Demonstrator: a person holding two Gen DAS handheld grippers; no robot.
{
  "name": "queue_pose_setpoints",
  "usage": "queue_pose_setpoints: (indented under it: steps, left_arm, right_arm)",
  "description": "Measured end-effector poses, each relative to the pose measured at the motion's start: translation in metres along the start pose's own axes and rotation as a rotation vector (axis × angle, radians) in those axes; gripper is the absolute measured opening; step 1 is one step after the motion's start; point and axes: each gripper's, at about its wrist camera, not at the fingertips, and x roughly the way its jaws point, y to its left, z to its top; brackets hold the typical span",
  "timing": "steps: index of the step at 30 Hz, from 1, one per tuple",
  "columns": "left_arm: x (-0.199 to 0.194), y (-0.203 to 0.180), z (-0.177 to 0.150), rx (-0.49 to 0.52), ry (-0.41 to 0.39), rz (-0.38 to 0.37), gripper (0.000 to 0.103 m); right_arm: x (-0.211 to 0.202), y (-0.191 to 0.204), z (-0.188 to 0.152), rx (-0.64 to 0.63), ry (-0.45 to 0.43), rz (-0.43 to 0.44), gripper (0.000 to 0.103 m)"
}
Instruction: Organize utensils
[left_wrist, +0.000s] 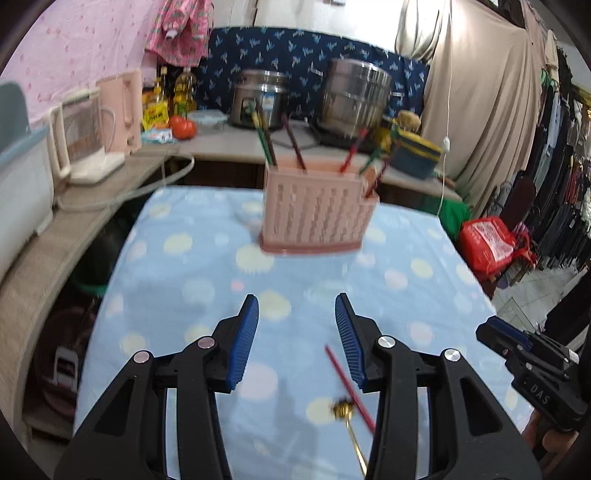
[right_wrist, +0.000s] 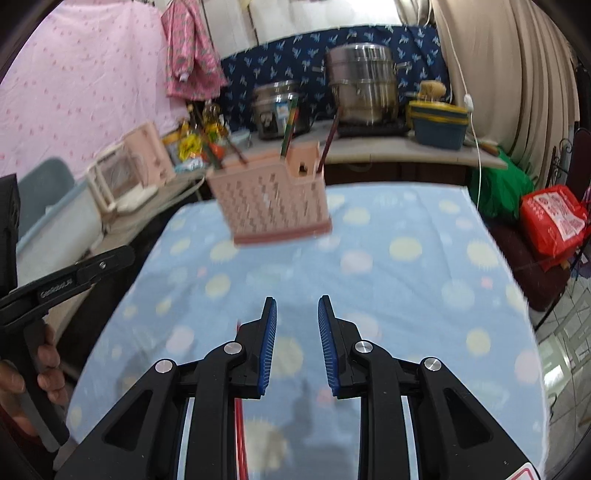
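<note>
Pink holder (left_wrist: 317, 218); blue pastel-dotted cloth (left_wrist: 207, 273); red chopstick (left_wrist: 349, 387); blue-padded tools.

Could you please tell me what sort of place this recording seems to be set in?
Probably a lived-in home kitchen corner: a counter carries a rice cooker, a steel pot and oil bottles, while clothes hang on the right.

You have lots of open cloth (left_wrist: 207, 280) in front of both grippers, all the way up to the pink holder (left_wrist: 317, 218). Sticks (left_wrist: 295, 147) poke up out of the holder, so its top is crowded. A red stick (left_wrist: 349, 387) and a gold spoon (left_wrist: 345, 410) lie close on the cloth.
</note>
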Motion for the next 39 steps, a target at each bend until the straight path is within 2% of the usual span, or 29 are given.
queue_pose_setpoints:
  steps: [6, 13, 22, 25, 29, 39]
  left_arm:
    - [0.005, 0.001, -0.068, -0.038, 0.115, -0.015, 0.041]
    - [0.009, 0.003, -0.119, -0.069, 0.213, -0.026, 0.041]
    - [0.009, -0.012, -0.14, -0.061, 0.256, -0.056, 0.041]
    - [0.012, -0.017, -0.142, -0.056, 0.264, -0.068, 0.041]
    - [0.016, -0.023, -0.142, -0.045, 0.27, -0.081, 0.042]
    - [0.031, -0.049, -0.141, 0.014, 0.267, -0.098, 0.044]
  right_arm:
    - [-0.007, 0.021, -0.074, -0.043, 0.093, -0.013, 0.023]
    - [-0.006, 0.041, -0.132, -0.06, 0.164, -0.004, 0.023]
    - [0.003, 0.049, -0.145, -0.037, 0.193, 0.019, 0.021]
    - [0.005, 0.051, -0.147, -0.047, 0.19, 0.011, 0.018]
    - [0.005, 0.05, -0.147, -0.057, 0.182, -0.009, 0.008]
    - [0.001, 0.026, -0.145, 0.043, 0.176, -0.011, 0.007]
